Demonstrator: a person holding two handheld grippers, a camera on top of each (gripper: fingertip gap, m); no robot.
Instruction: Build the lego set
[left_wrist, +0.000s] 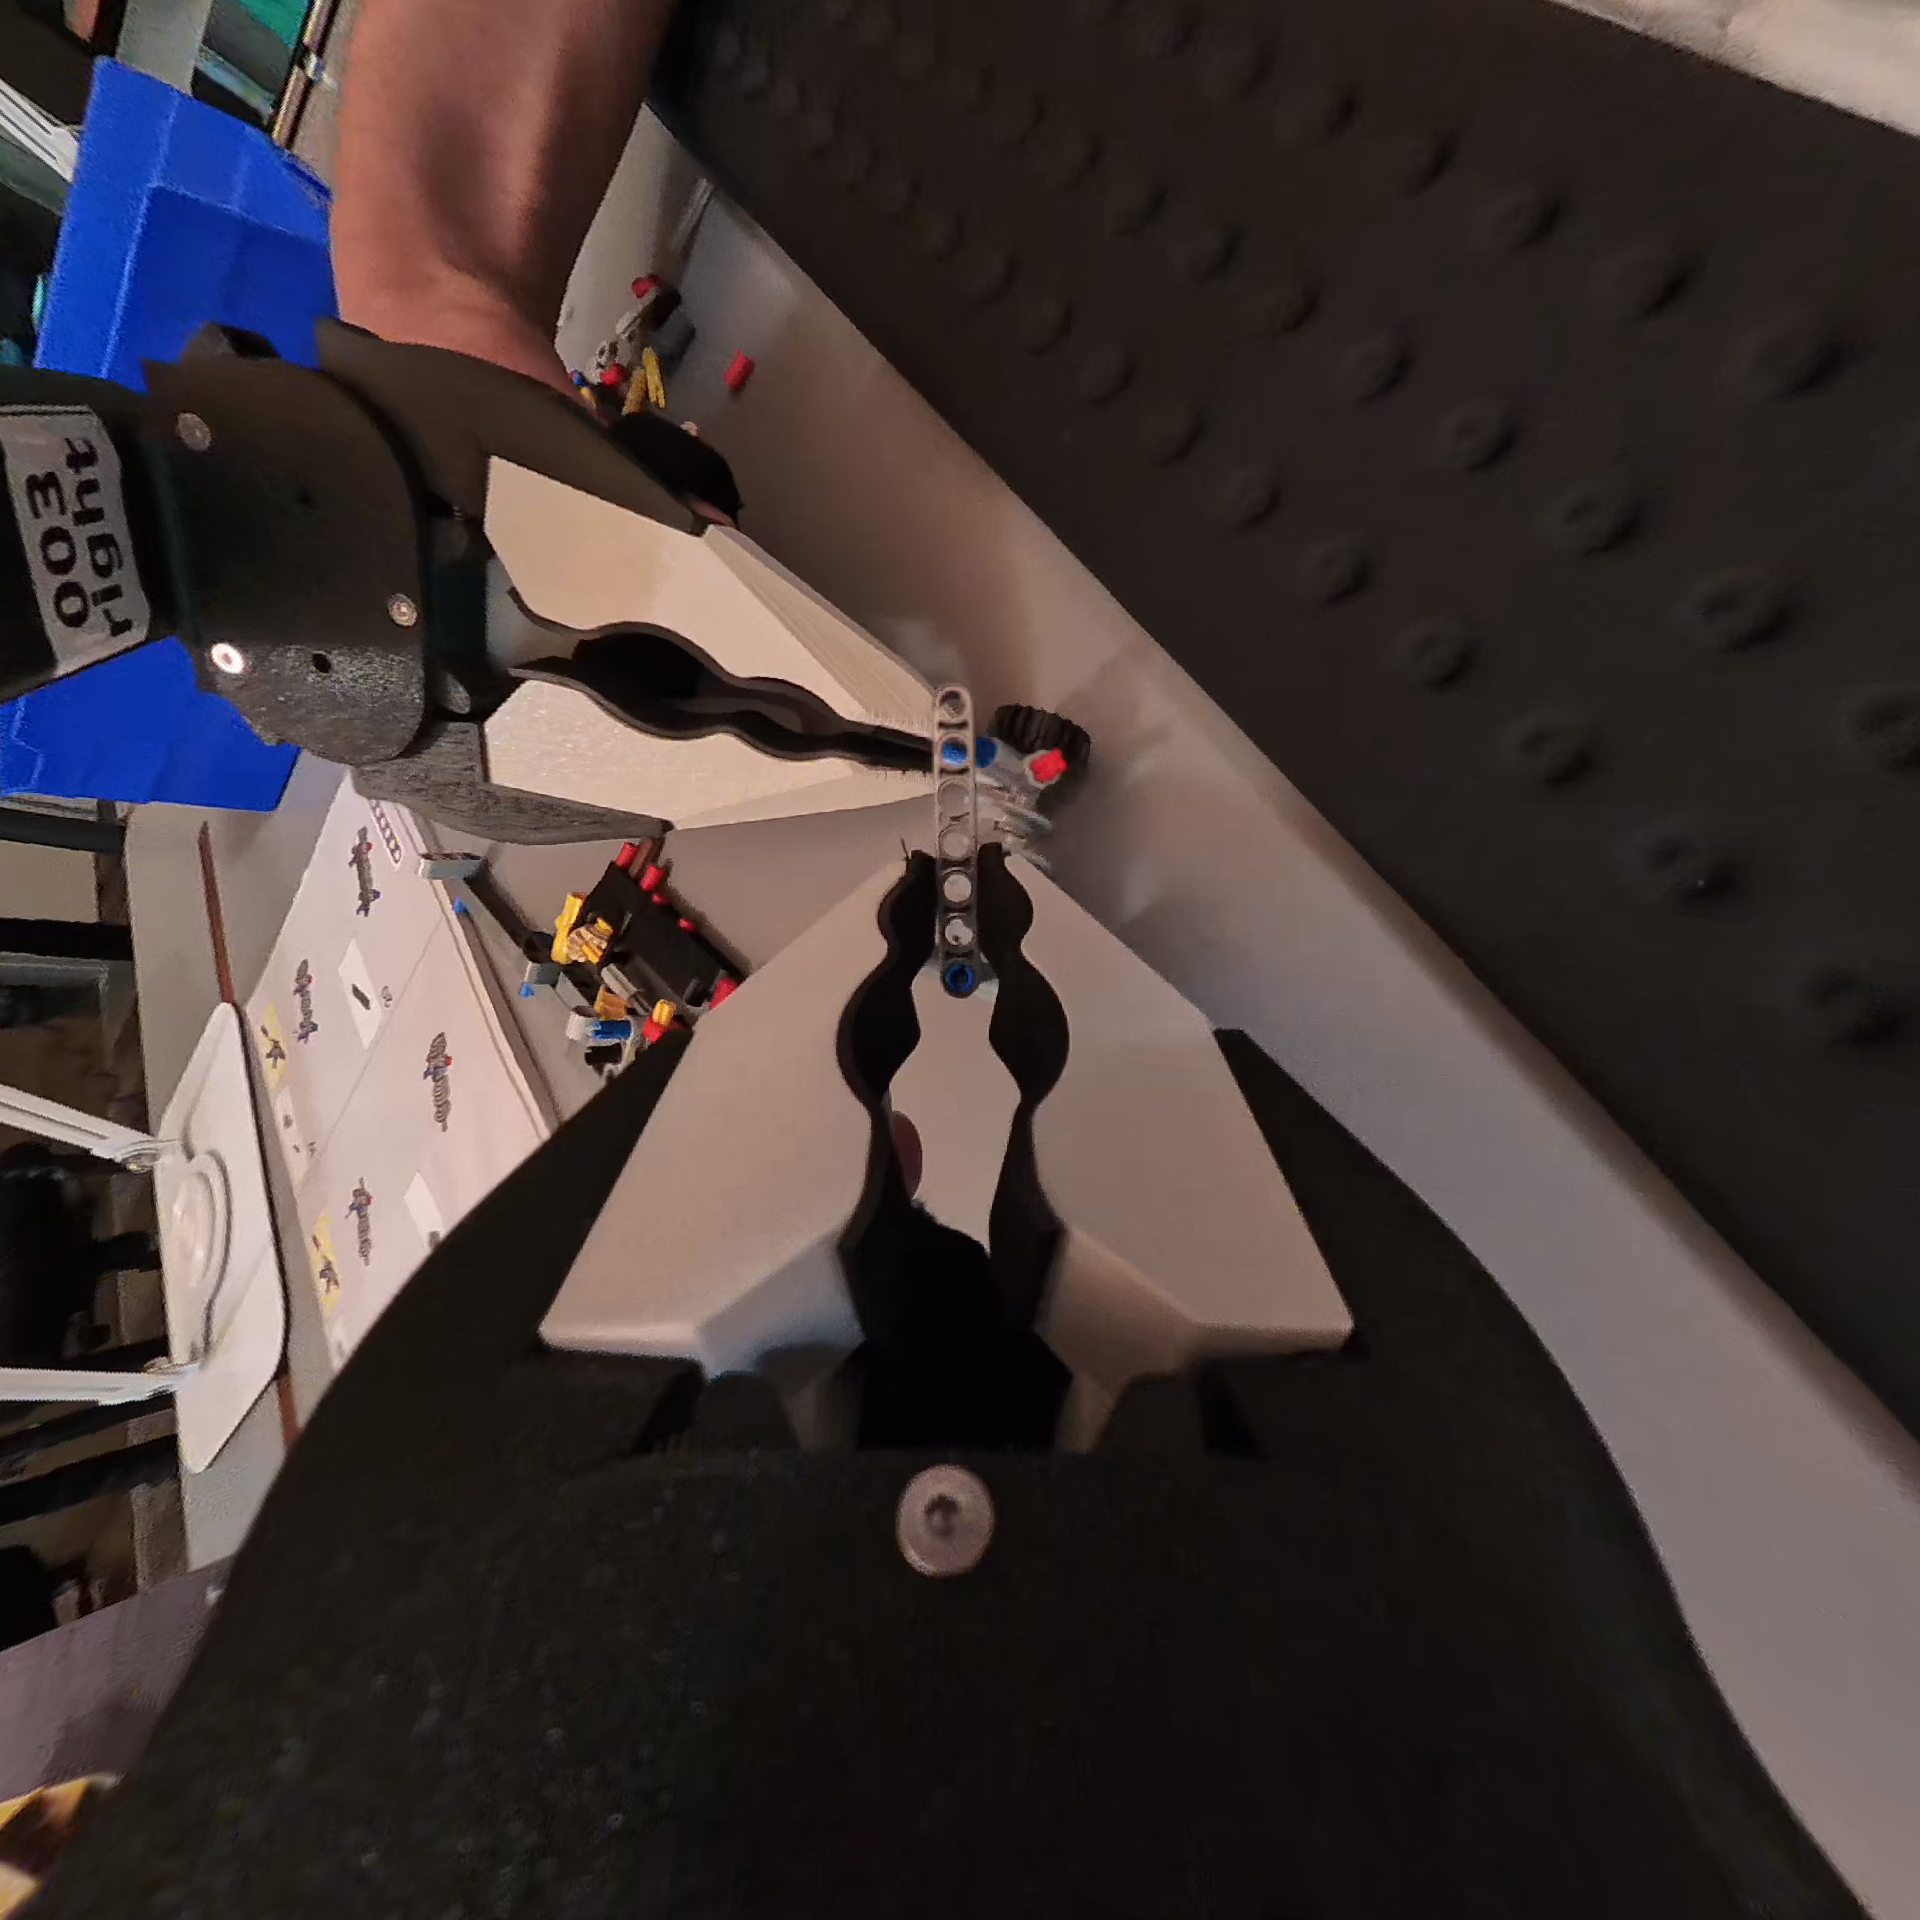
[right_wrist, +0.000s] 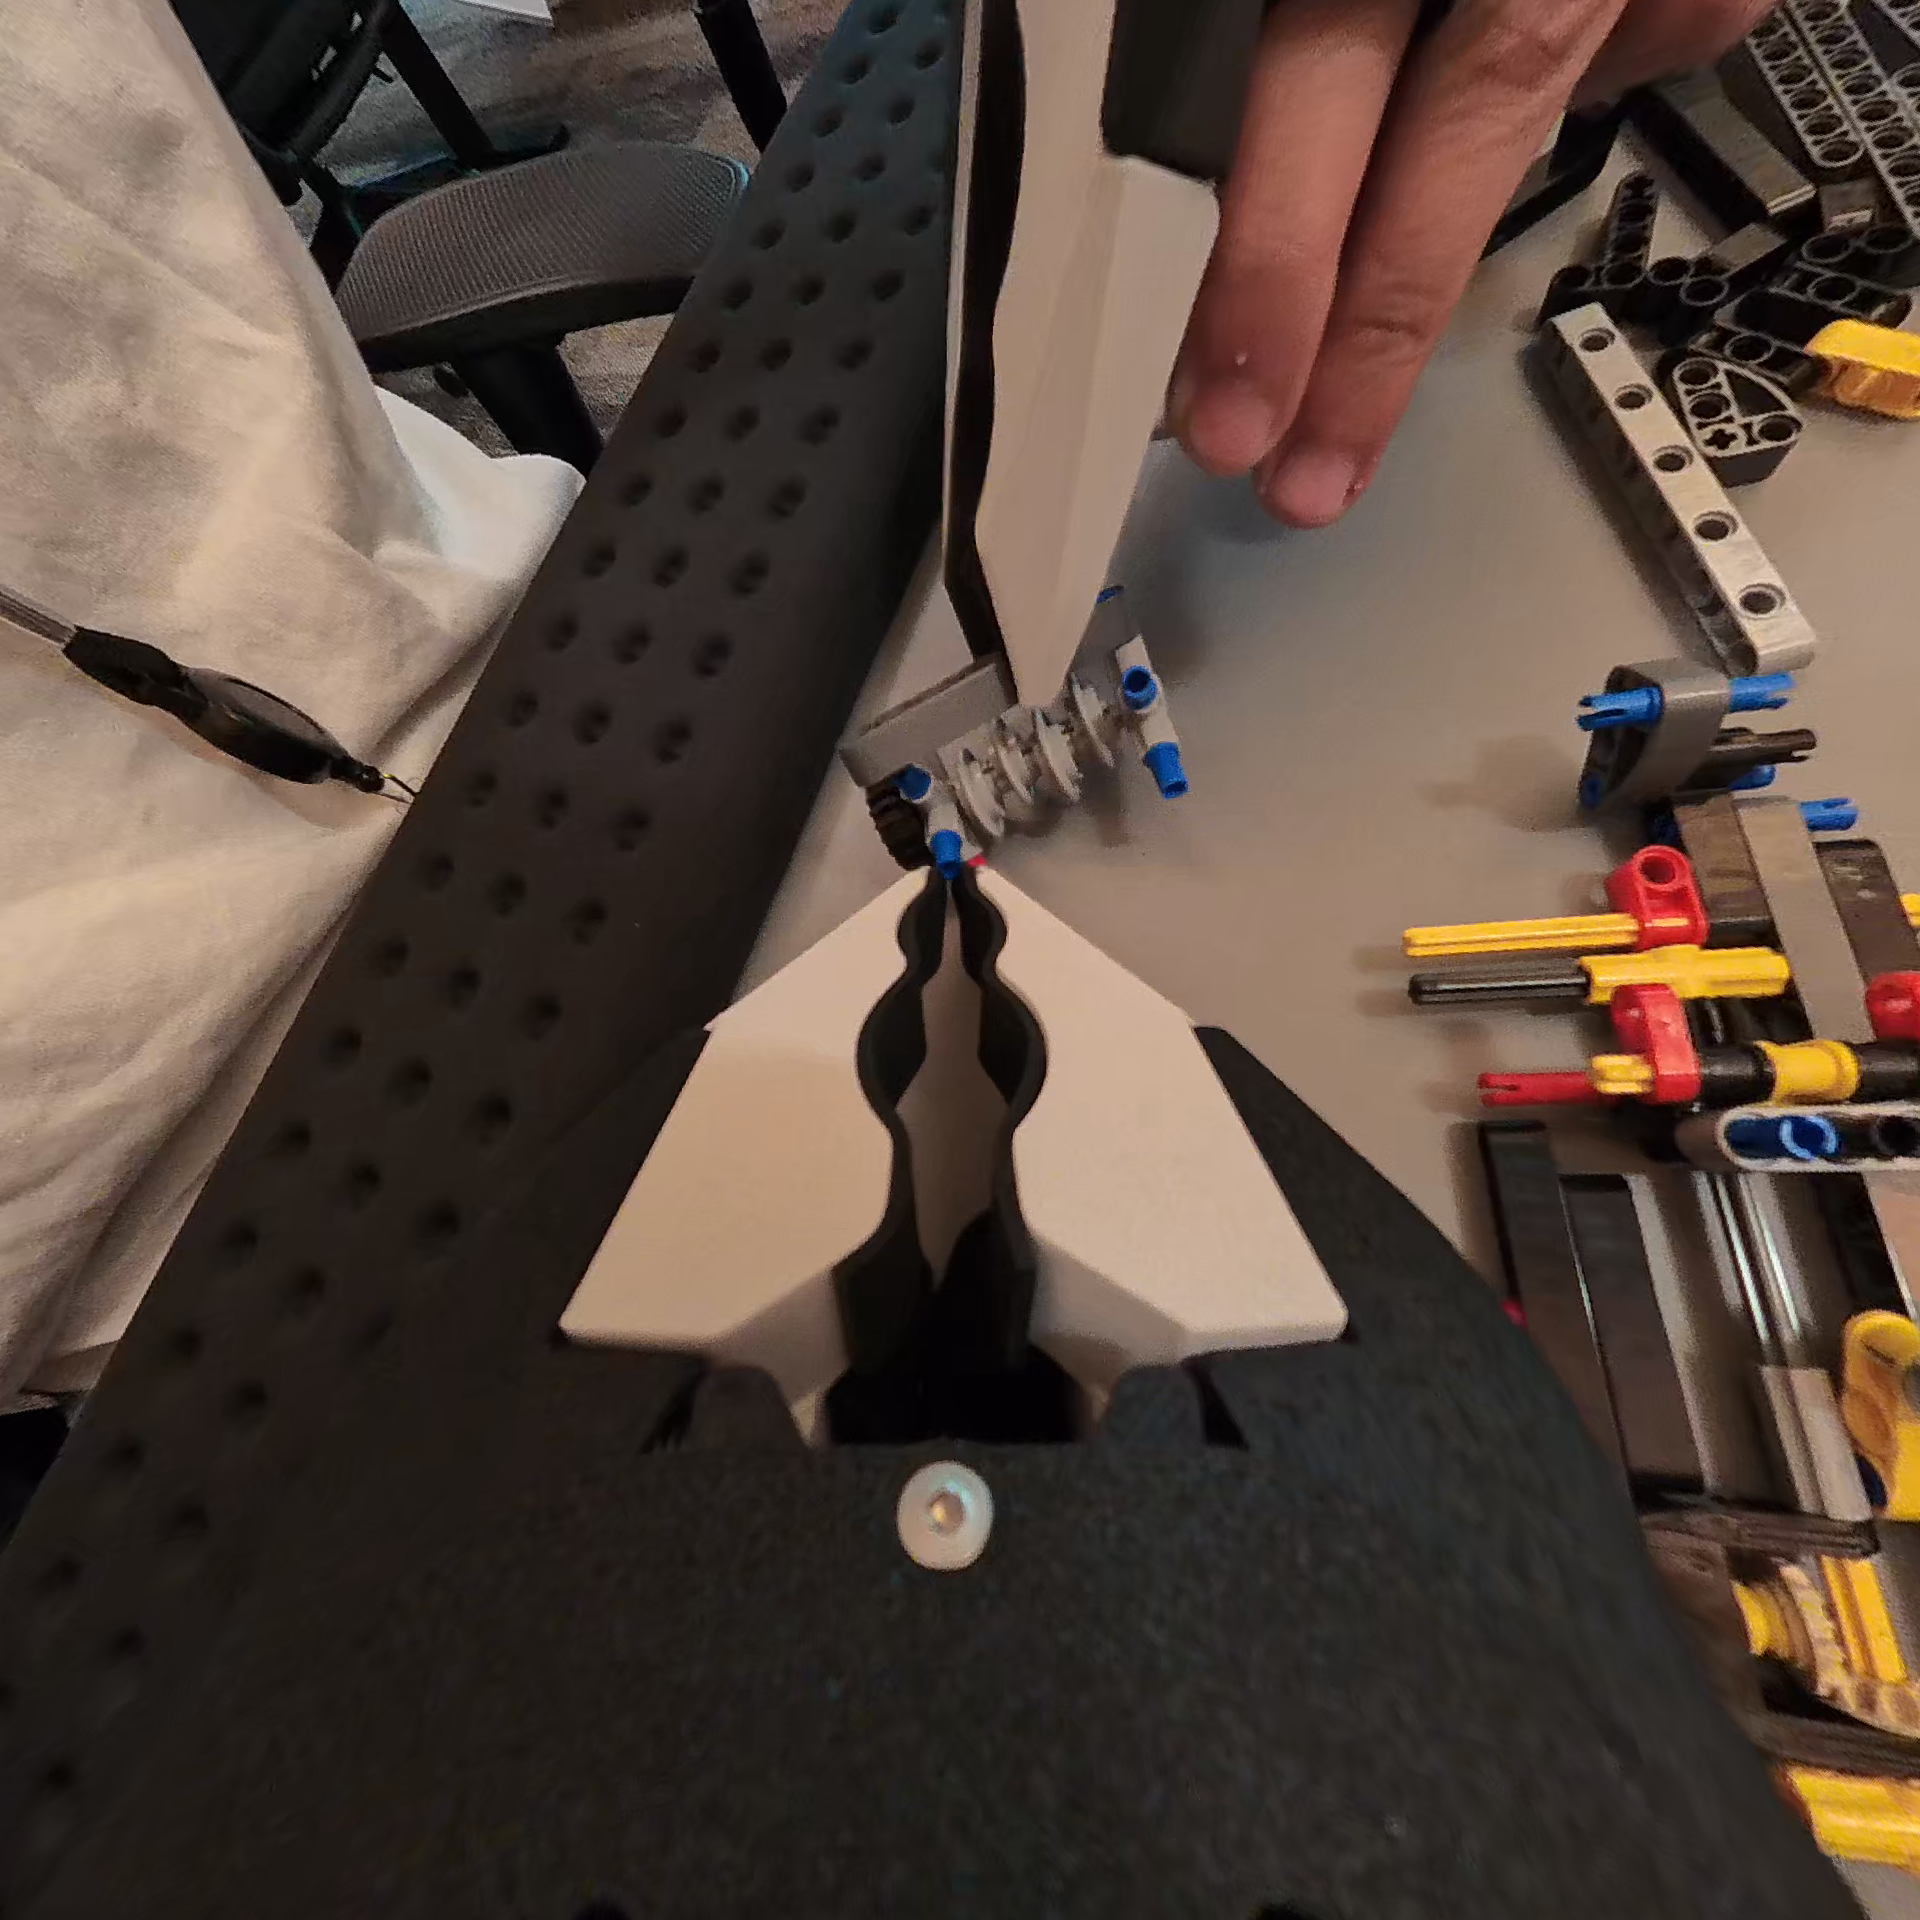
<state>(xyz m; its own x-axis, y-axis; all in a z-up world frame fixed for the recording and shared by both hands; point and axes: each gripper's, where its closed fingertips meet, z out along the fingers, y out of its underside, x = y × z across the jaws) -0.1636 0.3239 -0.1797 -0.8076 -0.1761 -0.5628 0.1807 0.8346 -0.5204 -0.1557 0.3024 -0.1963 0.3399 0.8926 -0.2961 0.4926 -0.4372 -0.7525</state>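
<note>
Left wrist view: grey holed beam (left_wrist: 954, 831) stands upright between the tips of the left gripper (left_wrist: 956, 883), whose jaws are closed on its lower part.
Assembly: the beam carries blue pins (left_wrist: 957, 977), a red piece (left_wrist: 1045, 767) and a black gear (left_wrist: 1039, 732), just above the grey table (left_wrist: 1351, 1039).
Right gripper: it (left_wrist: 925, 750) comes in from the left, its tips pinched together at a blue pin on the beam.
Background: loose lego parts (left_wrist: 634, 966), an instruction sheet (left_wrist: 384, 1039) and a blue bin (left_wrist: 177, 229).

Right wrist view: right gripper (right_wrist: 953, 883) nearly shut, its tips nipping a blue pin (right_wrist: 945, 850) on the small grey assembly (right_wrist: 1023, 743).
Left gripper: its white finger (right_wrist: 1070, 436) comes down onto the assembly, a hand (right_wrist: 1382, 239) behind it.
Table edge: black perforated strip (right_wrist: 665, 582).
Right side: loose beams and pins (right_wrist: 1704, 997) on the table (right_wrist: 1299, 831).
</note>
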